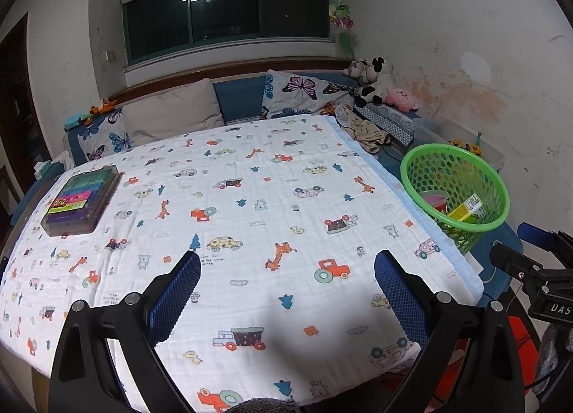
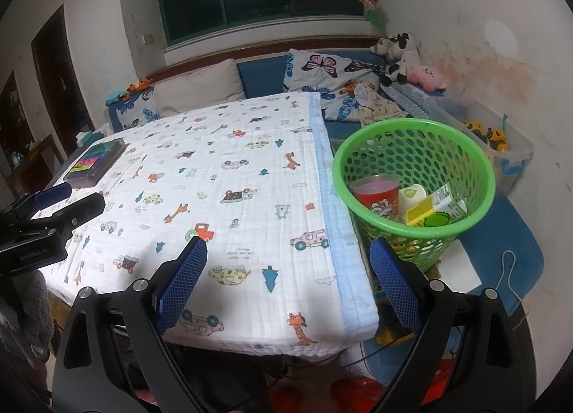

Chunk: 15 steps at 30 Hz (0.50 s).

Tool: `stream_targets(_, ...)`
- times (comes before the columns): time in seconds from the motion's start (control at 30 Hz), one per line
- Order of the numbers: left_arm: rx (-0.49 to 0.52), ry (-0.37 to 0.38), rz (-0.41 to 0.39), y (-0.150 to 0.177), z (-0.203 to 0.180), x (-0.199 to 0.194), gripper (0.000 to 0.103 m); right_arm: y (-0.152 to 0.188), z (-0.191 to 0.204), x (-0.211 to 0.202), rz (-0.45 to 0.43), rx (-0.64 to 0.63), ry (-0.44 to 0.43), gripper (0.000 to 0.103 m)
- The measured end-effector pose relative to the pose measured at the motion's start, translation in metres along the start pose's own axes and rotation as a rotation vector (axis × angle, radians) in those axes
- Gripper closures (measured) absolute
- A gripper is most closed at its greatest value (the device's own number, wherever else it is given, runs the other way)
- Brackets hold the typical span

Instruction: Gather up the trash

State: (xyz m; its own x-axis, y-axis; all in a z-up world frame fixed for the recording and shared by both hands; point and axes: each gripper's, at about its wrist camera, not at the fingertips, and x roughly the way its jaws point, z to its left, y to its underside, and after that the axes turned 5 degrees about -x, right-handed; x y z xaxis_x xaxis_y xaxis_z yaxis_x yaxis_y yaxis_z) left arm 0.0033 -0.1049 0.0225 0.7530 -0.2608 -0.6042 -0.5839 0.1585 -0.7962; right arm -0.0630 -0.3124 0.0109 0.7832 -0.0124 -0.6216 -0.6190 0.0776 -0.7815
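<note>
A green mesh basket (image 2: 412, 137) (image 1: 422, 162) stands off the right edge of the table. Inside it lie a red paper cup (image 2: 376, 196), a white lid-like piece (image 2: 412, 196) and a yellow-green drink carton (image 2: 438, 210) (image 1: 467, 210). My left gripper (image 1: 286, 262) hovers open over the near middle of the patterned cloth (image 1: 250, 198), nothing between its blue pads. My right gripper (image 2: 288, 251) is open too, empty, above the cloth's right border (image 2: 327, 198) just short of the basket. The right gripper's body (image 1: 530, 269) shows at the right of the left wrist view.
A box of coloured pens (image 1: 84, 198) (image 2: 96, 160) lies at the table's far left. Pillows (image 1: 172, 110), plush toys (image 1: 372, 81) and a clear storage bin (image 2: 501, 148) line the bench behind. A cable (image 2: 508, 269) trails on the blue mat beside the basket.
</note>
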Motion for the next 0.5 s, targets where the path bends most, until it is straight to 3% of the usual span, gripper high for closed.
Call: stream_targets(0.5, -0.011, -0.005, 0.003, 0.0025, 0.0021, 0.0019, 0.009, -0.0012, 0.0039, 0.0012, -0.001, -0.009, -0.007, 0.011)
